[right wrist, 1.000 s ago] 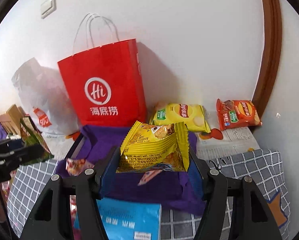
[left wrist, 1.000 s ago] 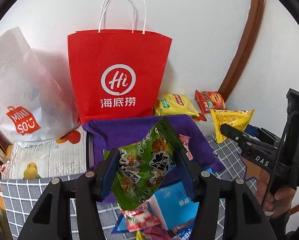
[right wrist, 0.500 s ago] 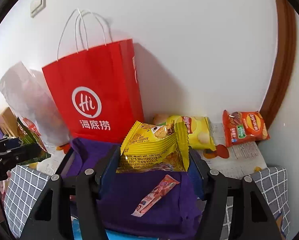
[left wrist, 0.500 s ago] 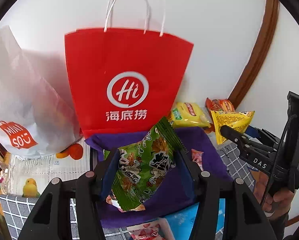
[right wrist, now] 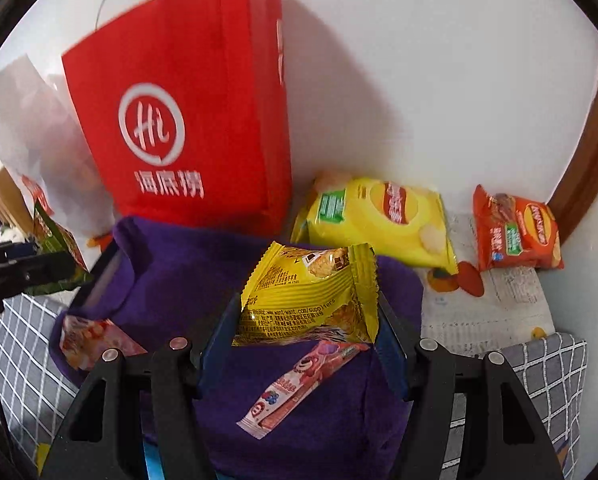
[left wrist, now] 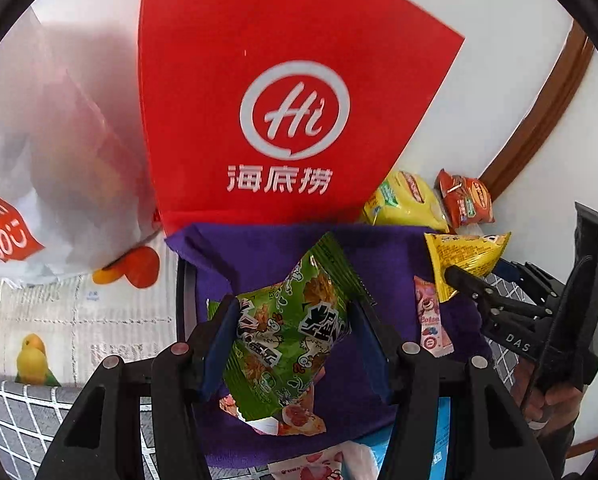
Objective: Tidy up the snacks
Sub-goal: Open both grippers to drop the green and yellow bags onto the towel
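The left tool (left wrist: 289, 344) is clamped on a green snack packet (left wrist: 287, 336), the right tool (right wrist: 307, 332) on a yellow snack packet (right wrist: 311, 300). Beneath both lies a purple cloth (right wrist: 179, 272); a pink bar (right wrist: 299, 388) lies just under the right tool.

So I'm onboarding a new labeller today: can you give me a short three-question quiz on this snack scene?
1. True or false: the left gripper holds a green snack packet.
2. What does the right gripper hold? A) orange chip bag B) yellow snack packet C) pink wafer stick
3. Fill in: the pink wafer stick lies on the ____ cloth.

Key: 1 true. 2 B, the yellow snack packet; the orange chip bag lies near the wall. 3 purple.
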{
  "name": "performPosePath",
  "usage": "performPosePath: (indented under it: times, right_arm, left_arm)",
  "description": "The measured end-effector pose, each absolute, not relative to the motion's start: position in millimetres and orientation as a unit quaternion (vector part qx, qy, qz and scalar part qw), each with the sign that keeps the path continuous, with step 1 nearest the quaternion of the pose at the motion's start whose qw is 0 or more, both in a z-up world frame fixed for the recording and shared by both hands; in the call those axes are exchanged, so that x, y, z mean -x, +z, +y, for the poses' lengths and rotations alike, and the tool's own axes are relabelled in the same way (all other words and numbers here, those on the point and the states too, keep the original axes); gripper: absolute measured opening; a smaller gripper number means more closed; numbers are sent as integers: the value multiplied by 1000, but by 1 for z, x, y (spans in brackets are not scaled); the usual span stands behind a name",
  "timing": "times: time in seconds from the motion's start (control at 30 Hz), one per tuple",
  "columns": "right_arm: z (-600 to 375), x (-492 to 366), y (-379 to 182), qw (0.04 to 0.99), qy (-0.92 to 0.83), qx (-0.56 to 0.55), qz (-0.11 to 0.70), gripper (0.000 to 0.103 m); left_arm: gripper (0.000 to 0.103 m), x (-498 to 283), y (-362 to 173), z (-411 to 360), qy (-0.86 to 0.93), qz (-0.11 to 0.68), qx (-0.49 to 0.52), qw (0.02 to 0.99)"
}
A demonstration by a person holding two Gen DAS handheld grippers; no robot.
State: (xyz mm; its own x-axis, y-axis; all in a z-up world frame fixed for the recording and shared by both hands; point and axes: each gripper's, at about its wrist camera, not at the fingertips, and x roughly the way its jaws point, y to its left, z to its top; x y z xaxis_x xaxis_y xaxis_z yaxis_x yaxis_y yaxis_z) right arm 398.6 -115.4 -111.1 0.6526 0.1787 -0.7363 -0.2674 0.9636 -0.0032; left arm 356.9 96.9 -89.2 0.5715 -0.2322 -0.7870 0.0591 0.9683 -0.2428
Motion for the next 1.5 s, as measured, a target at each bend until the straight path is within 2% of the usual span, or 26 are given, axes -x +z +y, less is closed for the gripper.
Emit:
performPosePath:
  times: [0.53,1.1,1.23,1.33,1.5]
  right_arm:
    - [-112,-409,-138,886,121,74,442,64]
    - [-106,-403,-133,883,131,83,443,65]
    - [-108,-394,-115,895,142,71,418,74]
    - [-111,-390,-103,903,143,58,402,75]
    - [-116,-390,-93,898,150,20,414,76]
  left_arm:
    - [55,-367,-116,95,-81,495,92,860]
    - [56,-371,-126,80,-95,511,81,850]
    - [56,-371,-126,79,-99,512,82,850]
    - [56,-371,-125,78,-106,514,84,847]
    - [67,-369,-121,70,-109,511,74,849]
